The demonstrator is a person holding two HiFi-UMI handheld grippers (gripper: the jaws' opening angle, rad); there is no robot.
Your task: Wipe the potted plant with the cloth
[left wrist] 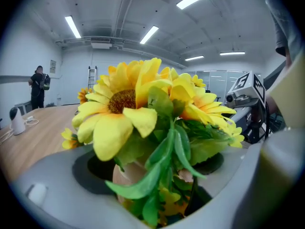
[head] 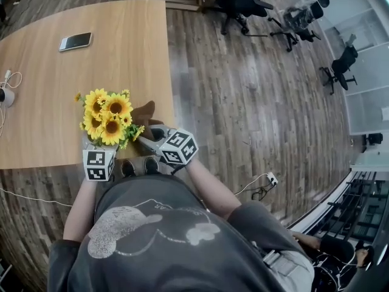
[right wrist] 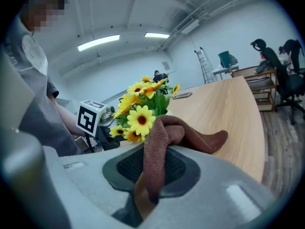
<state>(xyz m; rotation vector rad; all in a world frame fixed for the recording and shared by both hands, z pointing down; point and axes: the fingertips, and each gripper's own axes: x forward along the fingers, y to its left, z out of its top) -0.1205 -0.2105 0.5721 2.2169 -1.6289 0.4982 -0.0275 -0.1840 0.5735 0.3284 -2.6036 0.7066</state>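
Note:
A potted plant of yellow sunflowers [head: 108, 117] stands near the front edge of the wooden table [head: 121, 41]. My left gripper [head: 104, 146] reaches in from below the blooms. In the left gripper view its wide-set jaws sit on either side of the pale pot [left wrist: 127, 173], with leaves hiding the pot's right side. My right gripper [head: 147, 136] is just right of the plant and shut on a brown cloth [head: 144, 111]. In the right gripper view the cloth [right wrist: 162, 137] is pinched between the jaws and bunches forward, almost at the flowers [right wrist: 140, 104].
A phone [head: 75, 41] lies further back on the table, and a white device with a cable [head: 6, 96] sits at the left edge. Office chairs [head: 240, 2] stand on the wood floor beyond. A person [left wrist: 37, 85] stands far off.

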